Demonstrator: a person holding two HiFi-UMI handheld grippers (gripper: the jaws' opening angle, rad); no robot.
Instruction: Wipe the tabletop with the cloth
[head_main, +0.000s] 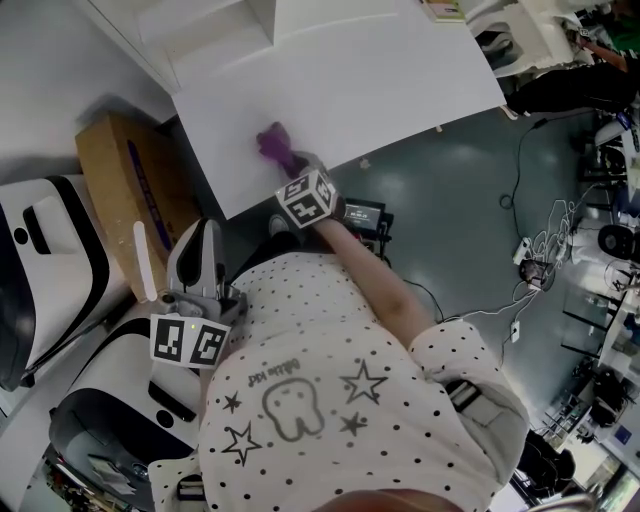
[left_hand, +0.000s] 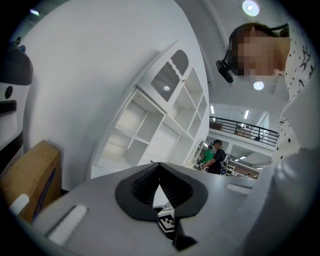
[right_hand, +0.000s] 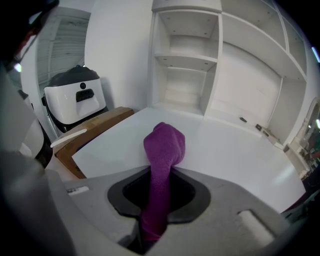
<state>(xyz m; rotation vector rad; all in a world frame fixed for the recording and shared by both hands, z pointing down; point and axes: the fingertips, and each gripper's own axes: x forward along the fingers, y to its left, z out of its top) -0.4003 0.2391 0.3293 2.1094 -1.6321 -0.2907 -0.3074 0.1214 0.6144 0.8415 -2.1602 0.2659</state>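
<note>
**Desk:** Tabletop (head_main: 380, 90) first. What does the head view give you?

**Me:** White, filling twelve o'clock. I see the purple cloth (head_main: 270, 142) near its front edge, at the tip of my right gripper (head_main: 288, 160). My left gripper (head_main: 200, 265) hangs off the table at eight o'clock.

**Desk:** Left gripper view?

**Me:** Jaws closed tip to tip, with nothing between them.

**Desk:** Right gripper view?

**Me:** Jaws clamped on the cloth, which is bunched at twelve o'clock. I fear that with so small a wad the jaw plastic could scrape, or a stroke could run off the edge.

Cloth (right_hand: 164, 145) tail hidden inside jaws; tabletop (head_main: 350, 80) cut off.
</note>
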